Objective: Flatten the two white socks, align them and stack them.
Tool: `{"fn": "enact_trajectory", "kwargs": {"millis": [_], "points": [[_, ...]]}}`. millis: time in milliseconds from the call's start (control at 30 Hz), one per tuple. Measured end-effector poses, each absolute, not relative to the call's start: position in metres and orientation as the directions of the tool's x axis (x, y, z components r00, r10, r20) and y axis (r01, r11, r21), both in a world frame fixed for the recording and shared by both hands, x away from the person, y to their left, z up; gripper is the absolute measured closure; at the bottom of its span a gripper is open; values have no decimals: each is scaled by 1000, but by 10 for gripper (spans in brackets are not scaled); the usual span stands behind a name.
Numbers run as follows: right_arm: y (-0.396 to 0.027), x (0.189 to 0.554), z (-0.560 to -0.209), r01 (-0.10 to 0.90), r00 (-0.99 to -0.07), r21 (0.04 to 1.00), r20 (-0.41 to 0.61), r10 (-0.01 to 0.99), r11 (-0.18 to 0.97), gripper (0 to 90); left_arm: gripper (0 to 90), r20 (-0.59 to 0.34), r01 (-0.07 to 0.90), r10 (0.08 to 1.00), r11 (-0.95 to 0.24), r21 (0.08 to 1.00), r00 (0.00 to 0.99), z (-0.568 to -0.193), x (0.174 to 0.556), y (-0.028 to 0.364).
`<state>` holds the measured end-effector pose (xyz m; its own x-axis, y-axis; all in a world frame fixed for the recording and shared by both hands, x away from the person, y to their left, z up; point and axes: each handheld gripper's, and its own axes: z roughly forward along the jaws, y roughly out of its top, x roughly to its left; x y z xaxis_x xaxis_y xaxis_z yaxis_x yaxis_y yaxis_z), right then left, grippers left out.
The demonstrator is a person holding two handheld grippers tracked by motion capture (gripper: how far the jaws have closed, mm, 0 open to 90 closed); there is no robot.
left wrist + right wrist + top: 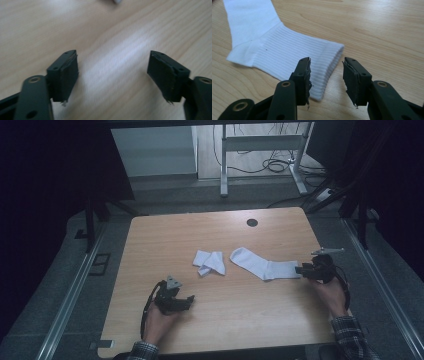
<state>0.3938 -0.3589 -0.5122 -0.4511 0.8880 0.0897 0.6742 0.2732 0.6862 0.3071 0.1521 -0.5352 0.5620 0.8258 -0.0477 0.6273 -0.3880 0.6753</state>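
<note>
A light wooden table [165, 240] with rounded corners stands on grey carpet, with dark curtains at both sides and a metal desk frame [260, 150] with cables at the top of the frame. From the high view, a flat white ribbed sock [262, 264] lies right of centre, and a crumpled white sock [210, 262] sits just to its left, apart from it. At lower left, the person's left hand [159, 320] comes up from the bottom edge in a checked sleeve, holding the left gripper [186, 301] low over bare wood, pointing right. At right, the right hand [332, 292] reaches in and holds the right gripper [300, 269] at the flat sock's cuff end.

In the left gripper view, the two black jaws stand wide apart over bare wood grain, nothing between them.

In the right gripper view, the jaws are spread, the sock's ribbed cuff [322, 62] lying at the gap with its edge behind the left jaw, not pinched.
</note>
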Motion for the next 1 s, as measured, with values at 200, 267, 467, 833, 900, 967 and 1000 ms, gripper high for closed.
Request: {"fn": "enact_trajectory", "kwargs": {"millis": [200,267,467,833,900,967,1000], "points": [[-362,392,-511,677,-443,690,102,891,258,624,369,-68,603,808,-378,702,586,-523,326,134],[-361,391,-511,679,-446,686,103,889,262,625,377,-61,589,800,-387,709,597,-519,337,123],[-356,393,-517,690,-465,649,60,883,320,640,386,-49,569,779,-413,711,625,-515,365,88],[-366,408,-515,672,-439,678,40,898,298,627,437,-39,552,765,-427,716,642,-511,414,36],[-366,407,-515,671,-442,680,43,896,298,626,457,-36,551,765,-430,716,644,-510,418,33],[-367,407,-514,666,-444,685,47,895,294,626,484,-35,551,768,-426,718,640,-511,426,27],[-368,407,-513,667,-445,685,54,894,292,626,518,-39,551,769,-421,720,638,-511,430,24]]}}
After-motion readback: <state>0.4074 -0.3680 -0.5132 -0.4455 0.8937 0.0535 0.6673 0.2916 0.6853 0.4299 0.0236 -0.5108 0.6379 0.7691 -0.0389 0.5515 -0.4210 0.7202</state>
